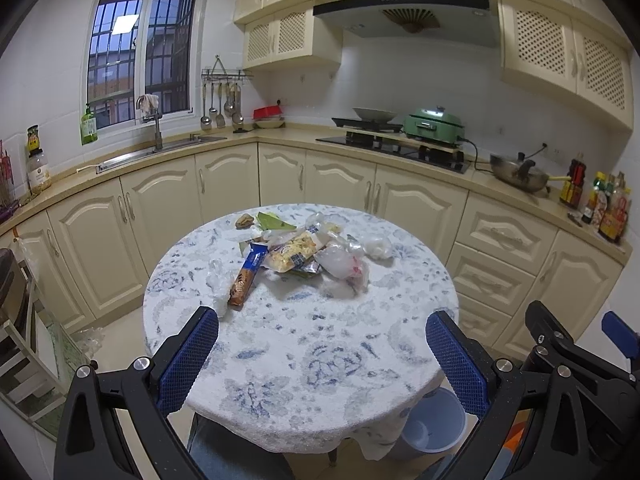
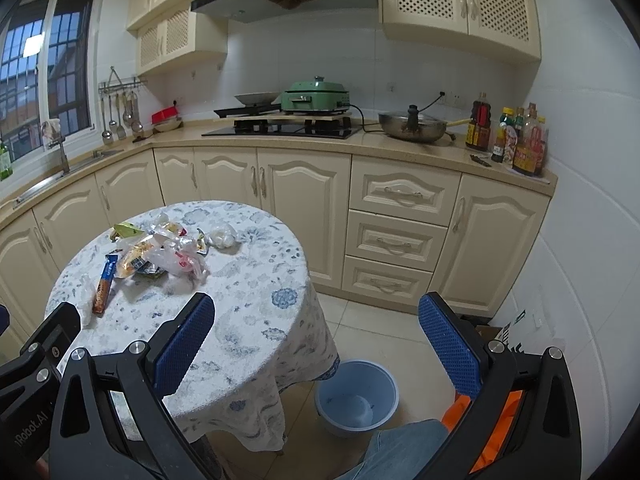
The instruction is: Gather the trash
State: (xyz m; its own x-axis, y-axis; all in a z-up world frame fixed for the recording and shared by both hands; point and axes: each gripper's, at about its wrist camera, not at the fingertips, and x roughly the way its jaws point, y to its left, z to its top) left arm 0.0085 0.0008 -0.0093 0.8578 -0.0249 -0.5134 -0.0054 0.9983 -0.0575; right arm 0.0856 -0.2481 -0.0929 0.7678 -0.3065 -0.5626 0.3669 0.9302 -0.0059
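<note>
— Holding both black grippers with blue mesh pads, left (image 1: 322,354) and right (image 2: 316,344), spread wide and empty.

— We see crinkled plastic wrappers (image 1: 304,256) heaped on the round floral tablecloth (image 1: 320,380); a smooth blue plastic bin (image 2: 356,396) stands beside it.

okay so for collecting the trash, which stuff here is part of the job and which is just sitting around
Part of the job: pile of wrappers, long snack packet, crumpled tissue, blue bin, both open grippers.

Just sitting around: green electric pot, wok, sauce bottles.

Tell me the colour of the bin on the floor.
Light blue bin; it shows best in the right wrist view.
</note>
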